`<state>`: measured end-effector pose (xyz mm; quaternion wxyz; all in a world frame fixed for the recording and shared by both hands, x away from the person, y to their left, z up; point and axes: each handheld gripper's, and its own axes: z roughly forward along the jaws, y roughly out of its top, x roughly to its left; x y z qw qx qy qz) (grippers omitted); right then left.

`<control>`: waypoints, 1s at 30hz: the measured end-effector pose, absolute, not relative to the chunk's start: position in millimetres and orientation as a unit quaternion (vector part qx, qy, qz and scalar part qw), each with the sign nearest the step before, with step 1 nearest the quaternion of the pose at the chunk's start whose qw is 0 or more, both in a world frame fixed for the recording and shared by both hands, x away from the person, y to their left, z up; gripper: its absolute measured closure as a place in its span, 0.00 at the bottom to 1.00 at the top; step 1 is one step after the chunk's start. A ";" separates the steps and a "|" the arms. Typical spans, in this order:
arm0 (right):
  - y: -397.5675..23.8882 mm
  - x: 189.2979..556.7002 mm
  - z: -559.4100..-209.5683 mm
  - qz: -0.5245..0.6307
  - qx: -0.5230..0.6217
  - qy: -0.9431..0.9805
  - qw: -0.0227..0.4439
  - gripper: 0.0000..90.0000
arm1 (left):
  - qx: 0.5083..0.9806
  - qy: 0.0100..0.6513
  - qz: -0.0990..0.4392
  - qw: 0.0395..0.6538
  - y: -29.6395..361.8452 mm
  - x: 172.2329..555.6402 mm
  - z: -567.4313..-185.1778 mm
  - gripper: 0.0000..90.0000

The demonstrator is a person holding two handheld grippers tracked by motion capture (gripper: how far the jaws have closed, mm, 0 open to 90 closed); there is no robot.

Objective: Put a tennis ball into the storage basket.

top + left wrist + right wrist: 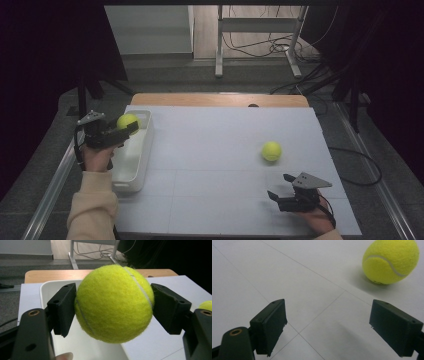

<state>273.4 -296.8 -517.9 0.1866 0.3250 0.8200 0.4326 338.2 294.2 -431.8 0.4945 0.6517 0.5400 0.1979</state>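
- Over the white bin (145,145): left gripper (131,128) pinching a tennis ball (127,120), directly above its far end.
- Right gripper (280,188): jaws spread, empty; second tennis ball (271,151) just ahead.

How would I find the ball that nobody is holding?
Start at the big white table and look toward its right side, away from the white tray on the left edge. A yellow-green tennis ball lies there on the bare surface, just beyond the open right tool. The other ball is squeezed in the left tool above the tray.
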 end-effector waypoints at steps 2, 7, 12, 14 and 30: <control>-296.5 273.4 -517.5 0.433 0.325 0.820 0.187 0.16 | 0.657 0.541 0.199 0.486 292.9 342.4 -432.8 0.28; -297.4 272.2 -516.9 0.430 0.325 0.821 0.190 0.16 | 0.668 0.552 0.197 0.458 293.6 356.5 -434.1 0.28; -299.6 271.4 -516.2 0.435 0.324 0.818 0.190 0.16 | 0.680 0.556 0.200 0.435 289.6 367.0 -433.0 0.29; -299.9 271.2 -516.1 0.436 0.324 0.818 0.190 0.16 | 0.683 0.557 0.200 0.428 288.0 371.6 -432.7 0.28; -298.7 271.5 -515.9 0.437 0.320 0.819 0.188 0.16 | 0.704 0.572 0.187 0.377 287.8 389.5 -441.8 0.28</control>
